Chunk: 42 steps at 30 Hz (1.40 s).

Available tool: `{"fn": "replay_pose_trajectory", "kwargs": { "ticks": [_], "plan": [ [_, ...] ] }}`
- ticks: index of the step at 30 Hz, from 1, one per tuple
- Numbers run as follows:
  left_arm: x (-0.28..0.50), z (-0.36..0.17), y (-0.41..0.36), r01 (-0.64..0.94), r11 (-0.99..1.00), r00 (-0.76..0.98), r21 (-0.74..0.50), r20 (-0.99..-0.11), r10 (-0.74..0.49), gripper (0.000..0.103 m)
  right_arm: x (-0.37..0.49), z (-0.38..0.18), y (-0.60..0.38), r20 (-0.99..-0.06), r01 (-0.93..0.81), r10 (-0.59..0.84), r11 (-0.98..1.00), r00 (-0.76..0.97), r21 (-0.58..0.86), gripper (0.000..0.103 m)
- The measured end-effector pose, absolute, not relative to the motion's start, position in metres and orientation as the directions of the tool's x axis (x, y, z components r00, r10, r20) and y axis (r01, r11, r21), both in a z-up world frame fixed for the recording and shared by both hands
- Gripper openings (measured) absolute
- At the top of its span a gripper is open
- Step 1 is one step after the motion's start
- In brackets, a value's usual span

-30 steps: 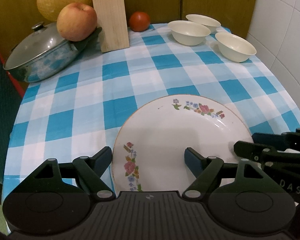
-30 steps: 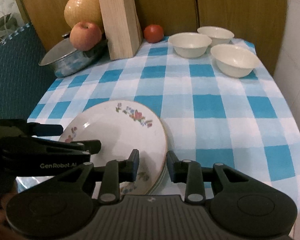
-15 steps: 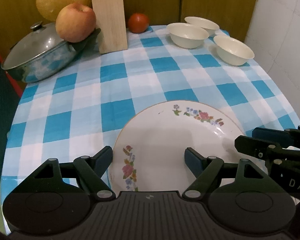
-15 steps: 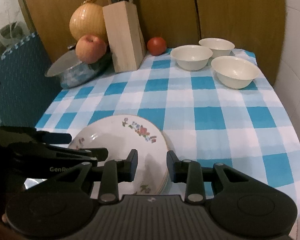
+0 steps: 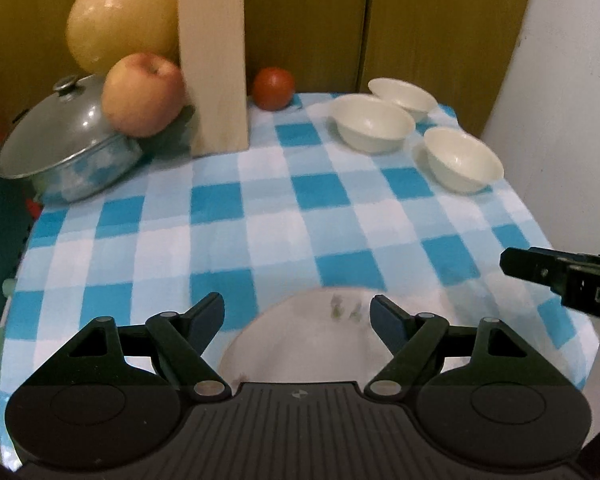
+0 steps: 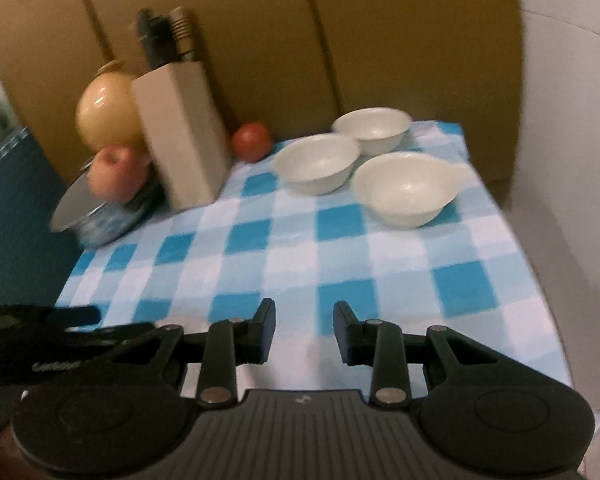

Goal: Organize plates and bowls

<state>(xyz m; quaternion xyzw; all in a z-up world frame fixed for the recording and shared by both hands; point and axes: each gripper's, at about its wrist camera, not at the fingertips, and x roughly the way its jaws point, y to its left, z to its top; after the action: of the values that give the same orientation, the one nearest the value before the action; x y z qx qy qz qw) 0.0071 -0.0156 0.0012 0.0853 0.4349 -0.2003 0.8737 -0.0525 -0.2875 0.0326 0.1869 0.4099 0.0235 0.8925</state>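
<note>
Now left gripper (image 5: 297, 314) tilted down over plate (image 5: 300, 344), jaws apart.

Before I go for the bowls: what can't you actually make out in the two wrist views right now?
- Plate, left wrist view: near half hidden by the left gripper body; floral print blurred; stack count unreadable.
- Plate, right wrist view: not visible at all.
- Far bowl: partly hidden behind the middle bowl.
- Knife block: top cut off by the left view's edge.
- Right gripper: its view motion-blurred.

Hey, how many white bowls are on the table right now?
3, clustered at the far right: one by the back wall, one toward the tomato, one nearest. None look hidden.
</note>
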Motion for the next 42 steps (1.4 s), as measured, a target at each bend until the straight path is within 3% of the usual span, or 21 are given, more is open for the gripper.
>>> {"fn": "replay_pose_trajectory", "kwargs": {
  "ticks": [6, 21, 30, 42],
  "plan": [
    [0.036, -0.001, -0.056, 0.452, 0.89, 0.494, -0.058, -0.815, -0.304, 0.085, -0.023, 0.031, -0.325, -0.731, 0.201, 0.118, 0.921, 0.672, 0.334, 0.029],
    [0.09, -0.018, -0.17, 0.478, 0.878, 0.517, 0.013, -0.812, -0.269, 0.085, 0.039, 0.012, -0.38, -0.761, 0.307, -0.036, 0.927, 0.648, 0.217, 0.029],
    [0.124, -0.035, -0.2, 0.458, 0.889, 0.508, -0.003, -0.82, -0.264, 0.085, 0.065, -0.007, -0.405, -0.773, 0.35, -0.051, 0.909, 0.632, 0.226, 0.029],
    [0.148, -0.051, -0.223, 0.46, 0.887, 0.468, -0.045, -0.836, -0.285, 0.082, 0.092, -0.04, -0.417, -0.804, 0.376, 0.034, 0.871, 0.594, 0.315, 0.03]
  ]
}}
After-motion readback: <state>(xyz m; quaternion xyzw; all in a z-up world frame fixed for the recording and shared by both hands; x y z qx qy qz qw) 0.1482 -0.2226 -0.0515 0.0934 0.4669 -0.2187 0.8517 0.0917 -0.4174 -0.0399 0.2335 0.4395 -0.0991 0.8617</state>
